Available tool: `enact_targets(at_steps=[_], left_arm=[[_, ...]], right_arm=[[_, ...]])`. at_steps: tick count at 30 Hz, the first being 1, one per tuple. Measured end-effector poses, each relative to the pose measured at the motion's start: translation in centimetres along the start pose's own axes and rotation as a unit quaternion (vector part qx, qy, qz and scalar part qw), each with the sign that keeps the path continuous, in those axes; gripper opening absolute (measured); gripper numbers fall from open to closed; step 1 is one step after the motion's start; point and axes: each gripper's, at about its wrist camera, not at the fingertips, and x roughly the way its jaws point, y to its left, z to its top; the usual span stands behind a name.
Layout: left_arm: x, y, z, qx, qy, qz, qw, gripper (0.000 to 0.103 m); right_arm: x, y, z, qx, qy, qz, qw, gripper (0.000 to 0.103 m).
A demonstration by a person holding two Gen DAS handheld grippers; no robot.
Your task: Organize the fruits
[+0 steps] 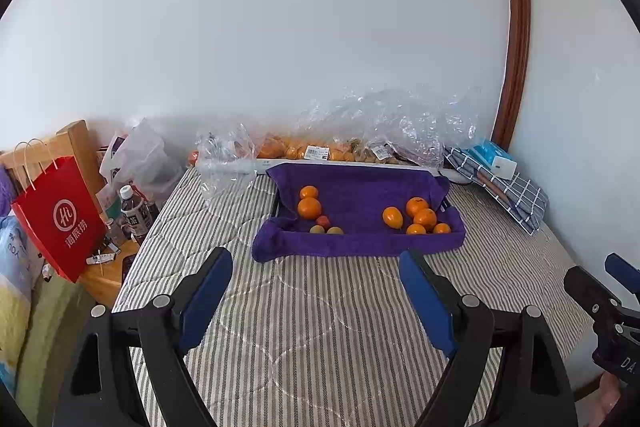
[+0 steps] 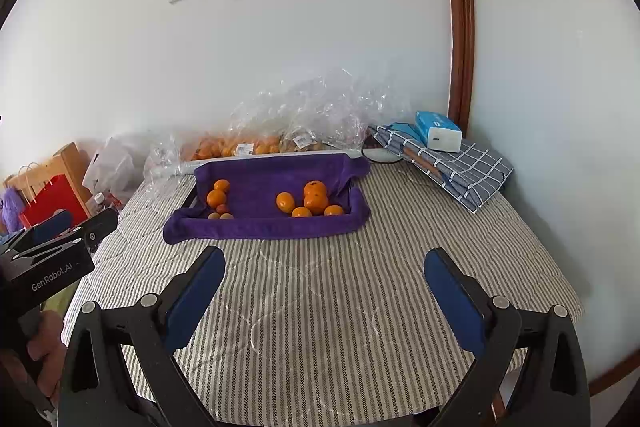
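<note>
A tray lined with a purple towel sits on a striped quilt, near the wall. The fruits are inside it, in two groups that are well apart.

The left group has five fruits. There are two oranges, one small and one bigger, with the small one behind. Just in front of them is one small red fruit. At the front edge lie two small greenish-brown fruits, side by side.

The right group has six orange fruits. One sits a bit to the left of the others. The other five are bunched close together.

Behind the tray, along the wall, are clear plastic bags with more orange fruit inside. I cannot count those. To the right lies a folded checked cloth with a blue and white box on top.

On the left is a red paper bag, and a bottle stands near it.

The left tongs are spread wide and hold nothing. The right tongs are also spread wide and hold nothing. Both hang over the quilt, in front of the tray and not touching it.
</note>
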Motion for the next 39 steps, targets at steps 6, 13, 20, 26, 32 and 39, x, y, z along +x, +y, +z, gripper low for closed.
enact_targets(at_steps=[6,13,20,26,32,39], left_arm=[[0.02,-0.09,-0.11,-0.001,0.001,-0.001,1.0,0.085],[0.05,-0.04,-0.12,-0.001,0.001,-0.002,1.0,0.085],[0.02,-0.1,-0.26,-0.001,0.0,-0.002,1.0,0.085],[0.0,-0.03,-0.23,-0.002,0.0,-0.002,1.0,0.085],[-0.01,-0.06,-0.26,-0.003,-0.001,-0.002,1.0,0.085],[-0.05,-0.05,-0.16,0.0,-0.001,-0.002,1.0,0.086]], right_arm=[[-0.03,0.04,0.0,-0.001,0.0,-0.001,1.0,0.099],[0.04,-0.01,-0.04,-0.003,0.0,0.001,1.0,0.099],[-0.08,-0.09,0.02,-0.001,-0.001,0.002,1.0,0.099],[-0.24,-0.1,0.1,-0.001,-0.002,0.003,1.0,0.099],[-0.28,0.01,0.1,0.0,-0.002,0.004,1.0,0.099],[-0.27,0.16,0.1,0.0,-0.001,0.007,1.0,0.099]])
